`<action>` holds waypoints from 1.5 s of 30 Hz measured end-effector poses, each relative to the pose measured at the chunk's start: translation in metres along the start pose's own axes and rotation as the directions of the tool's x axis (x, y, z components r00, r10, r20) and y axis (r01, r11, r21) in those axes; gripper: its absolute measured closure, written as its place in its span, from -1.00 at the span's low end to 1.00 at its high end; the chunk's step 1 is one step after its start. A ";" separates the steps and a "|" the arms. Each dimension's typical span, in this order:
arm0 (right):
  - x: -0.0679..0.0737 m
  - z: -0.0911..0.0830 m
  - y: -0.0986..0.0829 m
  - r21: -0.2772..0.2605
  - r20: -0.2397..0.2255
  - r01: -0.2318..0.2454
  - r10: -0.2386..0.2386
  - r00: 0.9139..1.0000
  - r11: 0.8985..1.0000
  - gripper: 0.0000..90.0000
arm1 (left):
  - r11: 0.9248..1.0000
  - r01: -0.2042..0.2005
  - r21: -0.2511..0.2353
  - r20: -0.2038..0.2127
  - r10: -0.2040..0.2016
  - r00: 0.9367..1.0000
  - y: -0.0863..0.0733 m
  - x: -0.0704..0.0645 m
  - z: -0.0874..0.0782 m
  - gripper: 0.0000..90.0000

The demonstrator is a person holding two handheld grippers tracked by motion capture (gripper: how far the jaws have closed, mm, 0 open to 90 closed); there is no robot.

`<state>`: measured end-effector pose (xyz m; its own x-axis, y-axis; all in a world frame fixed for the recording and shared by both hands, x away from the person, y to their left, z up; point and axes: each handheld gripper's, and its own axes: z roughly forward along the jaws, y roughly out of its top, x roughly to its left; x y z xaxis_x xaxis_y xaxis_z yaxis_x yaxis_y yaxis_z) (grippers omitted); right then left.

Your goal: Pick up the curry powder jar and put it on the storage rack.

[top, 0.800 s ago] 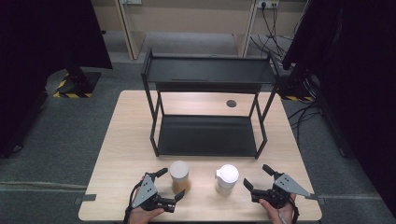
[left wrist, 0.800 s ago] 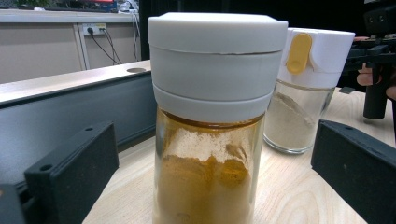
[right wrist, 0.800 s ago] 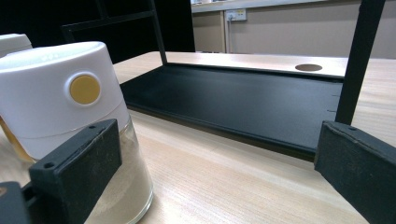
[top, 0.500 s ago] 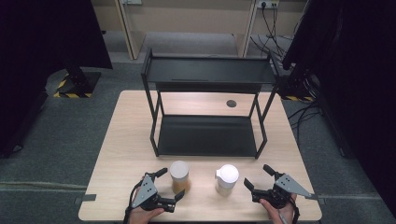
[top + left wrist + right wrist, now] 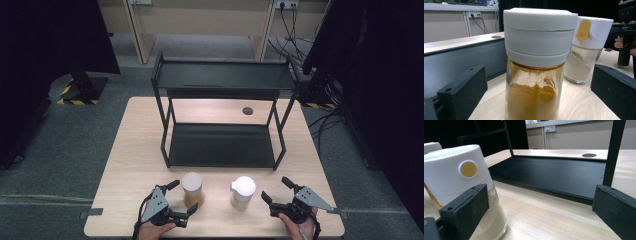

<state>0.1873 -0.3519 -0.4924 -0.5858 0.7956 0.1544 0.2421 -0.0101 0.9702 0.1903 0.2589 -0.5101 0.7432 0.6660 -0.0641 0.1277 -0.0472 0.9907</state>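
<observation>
Two jars wait near the surface's front edge: left gripper (image 5: 182, 202) fingers wide open around the brown jar (image 5: 192, 189), not yet closed; right gripper (image 5: 278, 195) open beside the white jar (image 5: 242, 192). Next: close carefully.

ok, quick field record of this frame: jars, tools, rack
left jar: clear glass jar with white lid and orange-brown powder, upright on the light wooden table
right jar: clear glass jar with white yellow-tabbed lid and pale powder, upright
left tool: open, jaws either side of the orange jar, not closed on it
right tool: open, beside the pale jar
rack: black two-tier metal shelf, both tiers bare
</observation>
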 end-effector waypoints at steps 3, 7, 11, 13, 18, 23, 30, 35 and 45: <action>0.000 0.000 0.000 -0.001 -0.001 -0.004 0.004 1.000 1.000 -0.98 | 1.000 0.000 0.005 -0.002 0.000 1.000 0.001 -0.001 0.000 -0.99; 0.000 0.000 -0.001 -0.002 -0.002 -0.006 0.006 1.000 1.000 -0.98 | 1.000 0.010 0.006 -0.001 -0.010 1.000 0.002 -0.001 0.001 -0.99; -0.001 0.001 -0.001 -0.003 -0.007 -0.009 0.009 1.000 1.000 -0.98 | 1.000 0.007 0.014 -0.007 -0.007 1.000 0.005 -0.002 0.004 -0.97; -0.002 0.001 -0.002 -0.004 -0.010 -0.016 0.016 1.000 1.000 -0.98 | 1.000 -0.002 0.023 -0.010 0.002 1.000 0.008 -0.003 0.007 -0.96; -0.002 0.001 -0.002 -0.004 -0.012 -0.021 0.021 1.000 1.000 -0.98 | 1.000 -0.001 0.029 -0.011 0.002 1.000 0.011 -0.002 0.011 -0.88; -0.002 0.001 -0.003 -0.006 -0.012 -0.026 0.026 1.000 1.000 -0.98 | 0.999 -0.012 0.035 -0.011 0.013 1.000 0.015 0.000 0.014 -0.77; -0.003 0.002 -0.003 -0.003 -0.018 -0.032 0.032 0.999 0.999 -0.98 | 0.999 -0.021 0.046 0.003 0.021 1.000 0.019 0.003 0.018 -0.54; -0.003 0.003 -0.003 0.001 -0.020 -0.035 0.035 0.999 0.999 -0.98 | 0.997 -0.030 0.065 0.012 0.029 1.000 0.023 0.004 0.023 -0.33; -0.004 0.003 -0.003 0.004 -0.023 -0.038 0.038 0.999 0.999 -0.98 | 0.998 -0.026 0.063 -0.003 0.026 1.000 0.026 0.003 0.023 -0.22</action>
<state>0.1912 -0.3530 -0.4966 -0.5941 0.7803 0.1953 0.2672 -0.0376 0.9629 0.2106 0.2428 -0.4876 0.7443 0.6668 -0.0375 0.1493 -0.1113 0.9825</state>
